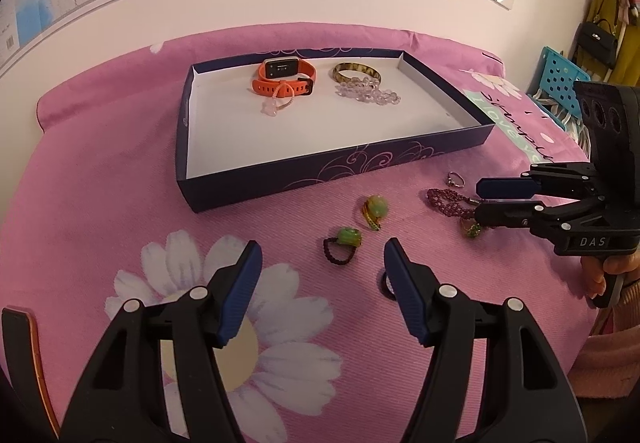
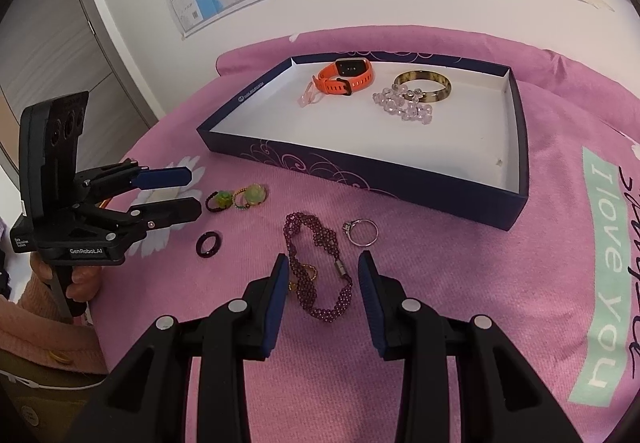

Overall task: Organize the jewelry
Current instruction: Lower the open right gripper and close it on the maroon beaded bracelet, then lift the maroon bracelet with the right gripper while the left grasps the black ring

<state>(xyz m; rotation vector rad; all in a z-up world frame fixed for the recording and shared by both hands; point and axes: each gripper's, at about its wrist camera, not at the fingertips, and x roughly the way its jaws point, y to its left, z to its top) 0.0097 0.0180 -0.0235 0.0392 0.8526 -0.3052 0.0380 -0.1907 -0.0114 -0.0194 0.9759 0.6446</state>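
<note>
Looking from the left wrist, the left gripper hangs wide open and empty above two green-stone rings on the pink bedspread; a dark ring hides by one finger and could be missed.

From the right wrist, the right gripper gapes empty over one purple beaded bracelet, beside one silver ring. Its loose strands might slip. The navy box holds four pieces.

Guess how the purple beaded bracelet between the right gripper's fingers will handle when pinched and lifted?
Probably floppy: the purple beaded bracelet lies in loose curves on the pink cloth, so it would likely sag from the right gripper. Small round beads may slip. Its metal clasp probably dangles.
</note>
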